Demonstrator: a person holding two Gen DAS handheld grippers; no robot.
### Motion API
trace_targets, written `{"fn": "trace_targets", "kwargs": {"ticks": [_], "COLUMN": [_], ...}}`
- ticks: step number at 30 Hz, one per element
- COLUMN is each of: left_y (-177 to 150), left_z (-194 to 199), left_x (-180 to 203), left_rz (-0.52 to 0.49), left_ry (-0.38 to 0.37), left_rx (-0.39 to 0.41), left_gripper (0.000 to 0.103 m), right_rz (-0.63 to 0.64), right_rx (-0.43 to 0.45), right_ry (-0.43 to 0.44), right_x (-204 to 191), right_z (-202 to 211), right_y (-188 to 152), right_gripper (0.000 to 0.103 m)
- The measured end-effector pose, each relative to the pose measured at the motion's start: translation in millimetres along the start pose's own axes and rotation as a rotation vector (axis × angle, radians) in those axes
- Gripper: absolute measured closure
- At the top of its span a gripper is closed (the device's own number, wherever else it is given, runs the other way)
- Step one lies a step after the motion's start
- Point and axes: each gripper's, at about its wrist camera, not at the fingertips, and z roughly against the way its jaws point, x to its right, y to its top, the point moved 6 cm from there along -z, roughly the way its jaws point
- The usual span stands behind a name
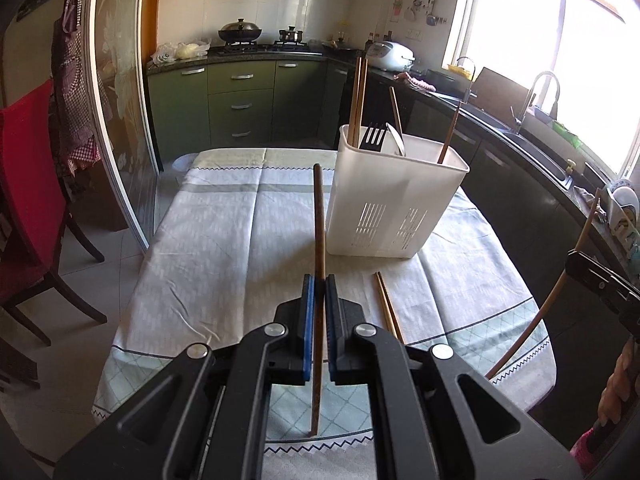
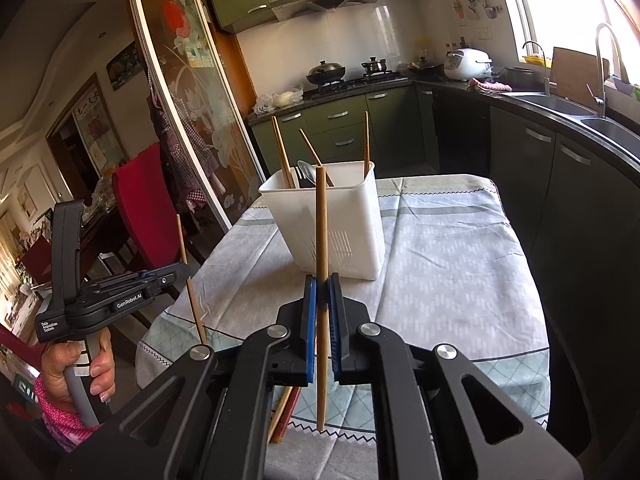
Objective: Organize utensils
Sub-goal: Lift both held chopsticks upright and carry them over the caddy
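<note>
left wrist view: left gripper [image 1: 319, 284] pinching a dark brown chopstick [image 1: 318, 240] between its blue pads, stick near upright, lower end hanging clear above the surface [image 1: 224, 240]. white utensil caddy [image 1: 392, 204] stands on the checked cloth just right of and beyond the gripper; it holds two tan chopsticks at its far-left corner, a black fork, a spoon and two more sticks leaning right. a loose pair of chopsticks [image 1: 389, 306] lies flat on the cloth, near side of the caddy, right of the gripper. right gripper [image 1: 600, 280] at the right edge, a light stick through it.

right wrist view: right gripper [image 2: 321, 286] pressed onto a light bamboo chopstick [image 2: 321, 240], also near upright, tip overlapping the caddy [image 2: 344, 224] in the picture but nearer than it, not in it. left gripper [image 2: 176, 272] sits well left, off the surface edge, hand [image 2: 80, 364] on its handle, dark stick [image 2: 190, 280] clamped in it. loose pair partly hidden under the right gripper body.
</note>
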Motion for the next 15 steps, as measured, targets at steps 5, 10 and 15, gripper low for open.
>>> {"fn": "trace_targets", "kwargs": {"ticks": [5, 10, 15], "left_y": [5, 13, 32], "left_z": [11, 21, 33], "left_x": [5, 6, 10], "left_rz": [-0.006, -0.011, -0.034], "left_ry": [-0.016, -0.028, -0.038], "left_rx": [0.021, 0.046, 0.083], "left_gripper": [0.098, 0.098, 0.098], "right_rz": [0.013, 0.034, 0.058], "right_rx": [0.003, 0.018, 0.041], "right_ry": [0.003, 0.003, 0.006], "right_x": [-6, -12, -18], "right_z": [-2, -2, -1], "right_y": [4, 16, 36], "right_gripper": [0.096, 0.096, 0.096]}}
